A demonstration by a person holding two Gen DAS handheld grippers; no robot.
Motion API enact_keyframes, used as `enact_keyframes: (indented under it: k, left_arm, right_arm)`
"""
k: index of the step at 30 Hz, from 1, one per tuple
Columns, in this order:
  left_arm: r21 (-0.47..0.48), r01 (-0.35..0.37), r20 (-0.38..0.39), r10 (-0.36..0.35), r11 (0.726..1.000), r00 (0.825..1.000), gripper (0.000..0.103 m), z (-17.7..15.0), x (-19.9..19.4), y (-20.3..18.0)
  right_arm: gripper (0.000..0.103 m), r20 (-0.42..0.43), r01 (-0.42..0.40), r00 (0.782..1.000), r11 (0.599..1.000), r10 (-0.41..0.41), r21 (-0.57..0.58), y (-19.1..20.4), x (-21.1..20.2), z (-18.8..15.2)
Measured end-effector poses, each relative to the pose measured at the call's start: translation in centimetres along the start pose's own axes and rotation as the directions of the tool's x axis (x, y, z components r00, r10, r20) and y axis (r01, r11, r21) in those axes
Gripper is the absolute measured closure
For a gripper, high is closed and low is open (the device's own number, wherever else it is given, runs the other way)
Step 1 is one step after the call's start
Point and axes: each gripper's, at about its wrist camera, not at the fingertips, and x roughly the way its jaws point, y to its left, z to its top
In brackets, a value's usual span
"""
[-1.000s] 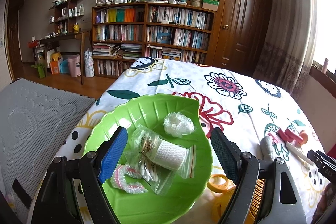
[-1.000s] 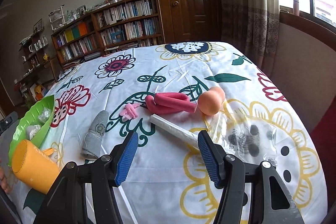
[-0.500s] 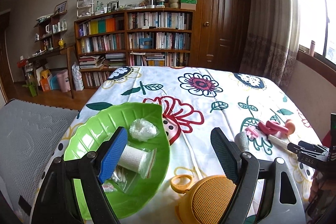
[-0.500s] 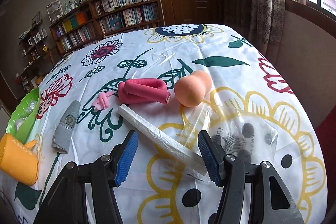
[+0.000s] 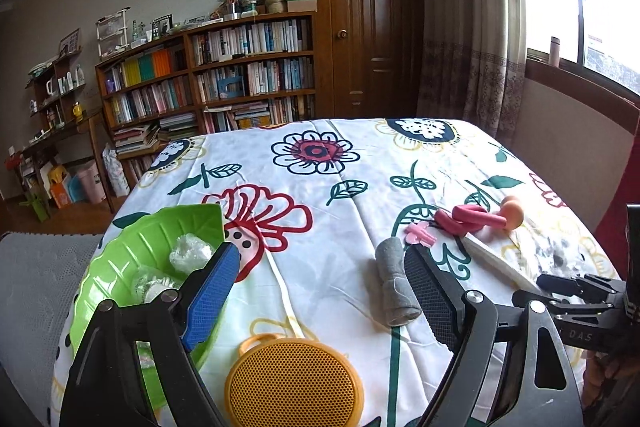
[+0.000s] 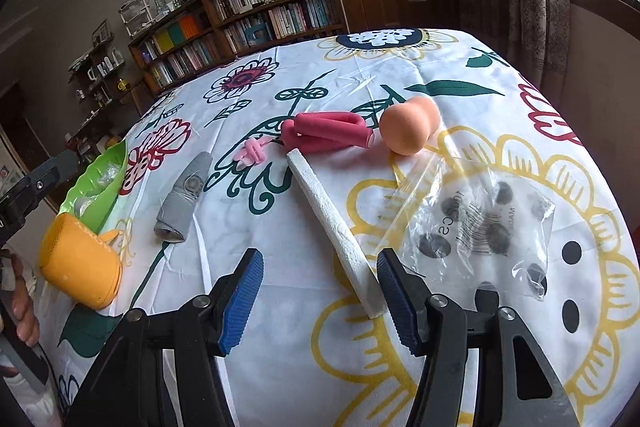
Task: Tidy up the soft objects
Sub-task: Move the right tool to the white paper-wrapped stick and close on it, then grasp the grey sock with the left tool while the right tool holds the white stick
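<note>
My right gripper (image 6: 320,263) hangs open low over the floral tablecloth. The near end of a white rolled strip (image 6: 324,203) lies between its fingers, close to the right one. Beyond it lie a pink foam curler (image 6: 328,135), an orange sponge (image 6: 408,127) and a small pink piece (image 6: 252,153). A grey rolled wrap (image 5: 394,287) lies just ahead of my left gripper (image 5: 320,267), which is open and holds nothing. To the left stands the green leaf bowl (image 5: 132,251), with bagged soft items inside.
A yellow speaker (image 5: 294,383) lies under my left gripper, beside the bowl. A clear plastic bag (image 6: 480,223) is spread to the right of the white strip. A hand (image 6: 20,315) shows at the left edge. The table edge drops off at right, by the window wall.
My left gripper has swung right, from over the green bowl to over the speaker and grey wrap. My right gripper has moved forward until the white strip's end lies between its fingers.
</note>
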Motion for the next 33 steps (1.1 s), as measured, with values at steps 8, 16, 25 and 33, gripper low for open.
enact_keyframes:
  k: [8,16,25,33]
  left_arm:
    - [0.051,0.051,0.0,-0.051,0.997,0.999,0.018,0.2,0.0,-2.8]
    - [0.088,0.082,-0.039,-0.079,0.993,0.996,0.018,-0.7,1.5,-5.4]
    - [0.107,0.142,-0.105,-0.131,0.984,0.986,0.018,-1.5,3.8,-7.2]
    - [0.03,0.139,-0.147,-0.133,0.99,0.98,0.018,-1.4,6.3,-6.5]
  right_arm:
    - [0.056,0.019,0.038,0.999,0.999,-0.038,-0.025,-0.1,1.8,1.6]
    - [0.085,0.006,0.077,0.997,0.996,-0.077,-0.048,-0.1,2.4,1.6]
    - [0.089,0.007,0.079,0.997,0.997,-0.079,0.011,-1.7,0.3,0.2]
    - [0.089,0.005,0.041,0.999,0.997,-0.042,0.07,-2.6,-0.6,-1.1]
